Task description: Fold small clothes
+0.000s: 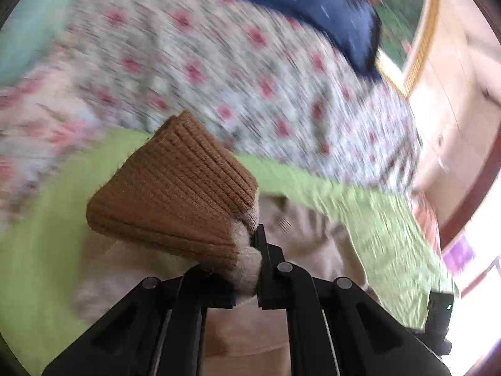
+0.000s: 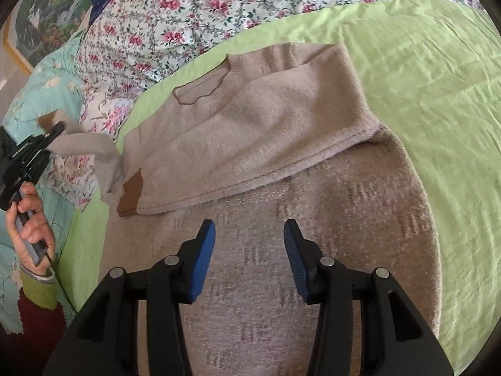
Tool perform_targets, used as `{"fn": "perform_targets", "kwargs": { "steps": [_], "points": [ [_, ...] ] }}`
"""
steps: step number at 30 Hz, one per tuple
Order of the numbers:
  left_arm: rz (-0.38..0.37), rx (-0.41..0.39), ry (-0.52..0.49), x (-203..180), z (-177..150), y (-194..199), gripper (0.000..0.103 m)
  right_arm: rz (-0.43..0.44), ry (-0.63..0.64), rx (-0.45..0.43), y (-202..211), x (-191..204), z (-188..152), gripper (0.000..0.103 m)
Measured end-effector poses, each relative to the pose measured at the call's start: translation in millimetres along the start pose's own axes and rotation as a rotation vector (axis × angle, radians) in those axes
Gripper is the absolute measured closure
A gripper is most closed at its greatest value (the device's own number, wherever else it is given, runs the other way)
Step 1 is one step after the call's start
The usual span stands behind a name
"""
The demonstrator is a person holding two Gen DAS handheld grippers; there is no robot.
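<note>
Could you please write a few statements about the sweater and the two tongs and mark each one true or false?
1. The left tongs are shut on the sweater sleeve, near its brown ribbed cuff. True.
2. The right tongs grip the sweater's hem. False: their jaws stand open above the sweater with nothing between them.
3. The sweater lies on a green sheet. True.
4. The sweater is dark blue. False: it is beige with brown trim at the collar and cuffs.
5. A flowered cover lies beyond the green sheet. True.
</note>
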State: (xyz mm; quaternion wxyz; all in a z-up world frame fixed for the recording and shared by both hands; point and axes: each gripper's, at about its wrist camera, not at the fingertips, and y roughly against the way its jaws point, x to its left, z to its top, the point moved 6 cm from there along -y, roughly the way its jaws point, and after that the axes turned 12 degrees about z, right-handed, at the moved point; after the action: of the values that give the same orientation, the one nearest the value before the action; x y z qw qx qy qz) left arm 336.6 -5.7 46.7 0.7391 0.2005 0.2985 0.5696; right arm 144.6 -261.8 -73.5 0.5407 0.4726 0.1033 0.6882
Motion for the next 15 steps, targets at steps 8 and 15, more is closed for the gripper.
{"fn": "perform_targets", "kwargs": {
  "steps": [8, 15],
  "points": [
    [0.002, 0.189, -0.159, -90.3, -67.2, -107.3, 0.095, -0.009, -0.037, -0.033, 10.6, -17.9, 7.6, 0.056],
    [0.015, 0.28, -0.181, -86.4, -103.2, -108.3, 0.049, 0.002, -0.055, -0.084, 20.3, -16.1, 23.8, 0.056]
  ]
}}
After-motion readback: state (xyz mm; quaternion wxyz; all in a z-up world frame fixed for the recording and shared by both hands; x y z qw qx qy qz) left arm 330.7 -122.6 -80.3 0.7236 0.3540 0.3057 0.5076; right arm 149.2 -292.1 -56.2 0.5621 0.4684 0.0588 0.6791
